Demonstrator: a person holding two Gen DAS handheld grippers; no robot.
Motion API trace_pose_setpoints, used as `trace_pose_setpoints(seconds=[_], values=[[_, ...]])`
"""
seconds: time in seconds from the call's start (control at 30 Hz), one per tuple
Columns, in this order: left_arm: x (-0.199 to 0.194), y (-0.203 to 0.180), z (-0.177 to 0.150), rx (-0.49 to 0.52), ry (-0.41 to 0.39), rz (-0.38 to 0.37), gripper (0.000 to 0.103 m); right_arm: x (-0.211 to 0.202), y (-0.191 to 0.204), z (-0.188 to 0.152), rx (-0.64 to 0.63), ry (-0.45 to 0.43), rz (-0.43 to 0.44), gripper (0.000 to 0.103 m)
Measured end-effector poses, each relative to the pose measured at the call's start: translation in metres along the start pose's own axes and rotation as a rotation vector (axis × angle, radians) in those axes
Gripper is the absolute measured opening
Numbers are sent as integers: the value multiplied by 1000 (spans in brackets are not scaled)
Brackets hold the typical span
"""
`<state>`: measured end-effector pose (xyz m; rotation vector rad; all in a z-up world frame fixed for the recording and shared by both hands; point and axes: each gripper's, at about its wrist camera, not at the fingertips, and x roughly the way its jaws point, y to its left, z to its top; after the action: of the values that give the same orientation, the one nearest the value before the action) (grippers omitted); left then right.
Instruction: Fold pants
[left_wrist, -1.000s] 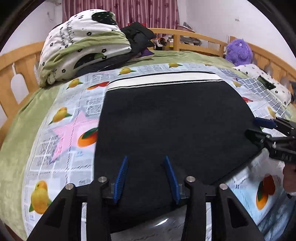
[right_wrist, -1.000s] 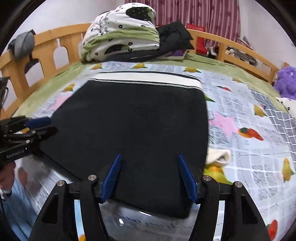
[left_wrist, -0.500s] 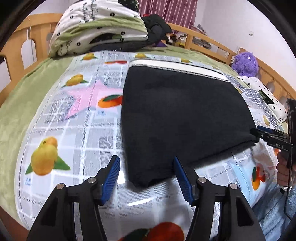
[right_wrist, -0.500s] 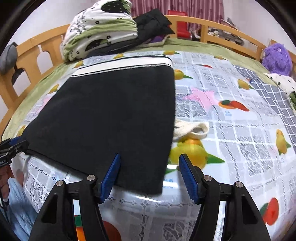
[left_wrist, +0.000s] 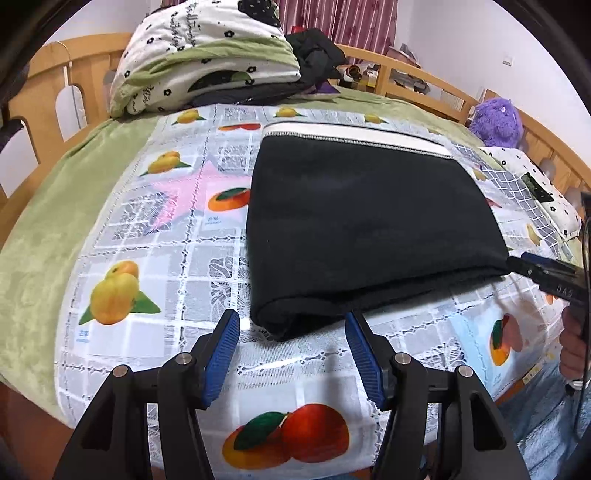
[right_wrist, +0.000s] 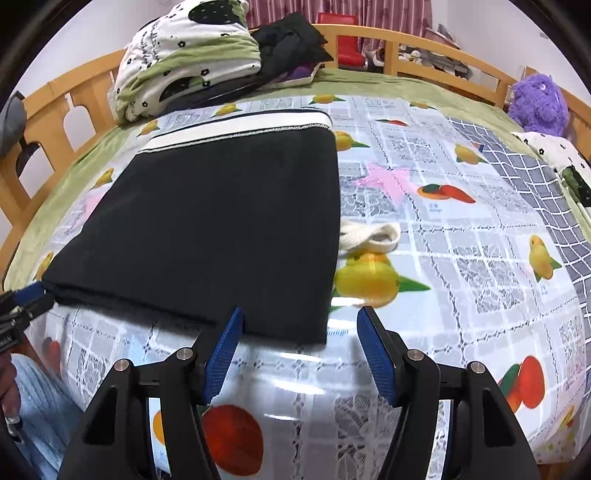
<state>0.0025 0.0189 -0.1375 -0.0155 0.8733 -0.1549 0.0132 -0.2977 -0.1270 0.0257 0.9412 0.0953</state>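
Note:
The black pants (left_wrist: 362, 221) lie folded into a flat rectangle on the fruit-print cloth, white waistband at the far edge; they show in the right wrist view (right_wrist: 221, 221) too. My left gripper (left_wrist: 291, 354) is open and empty, just short of the fold's near left corner. My right gripper (right_wrist: 301, 354) is open and empty, just short of the near right corner. Each gripper shows in the other's view, at the opposite near corner: the right one (left_wrist: 543, 271), the left one (right_wrist: 22, 302).
A fruit-print tablecloth (left_wrist: 147, 229) covers a green bed with a wooden rail (left_wrist: 424, 77). Folded quilts and dark clothes (left_wrist: 207, 62) are piled at the far side. A purple plush toy (right_wrist: 537, 99) sits at far right. A white drawstring (right_wrist: 369, 234) lies beside the pants.
Both grippers have drawn back toward the bed's near edge, off the pants. The pants stay folded and still.

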Motion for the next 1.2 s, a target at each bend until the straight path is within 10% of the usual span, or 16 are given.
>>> trace_pose_setpoints(seconds=[0.6, 1.2], values=[[4, -12, 58, -6, -80, -22, 58, -19, -4, 55, 5, -145, 5, 63], [128, 22, 174, -18, -46, -42, 57, 110, -46, 161, 119, -59, 107, 54]])
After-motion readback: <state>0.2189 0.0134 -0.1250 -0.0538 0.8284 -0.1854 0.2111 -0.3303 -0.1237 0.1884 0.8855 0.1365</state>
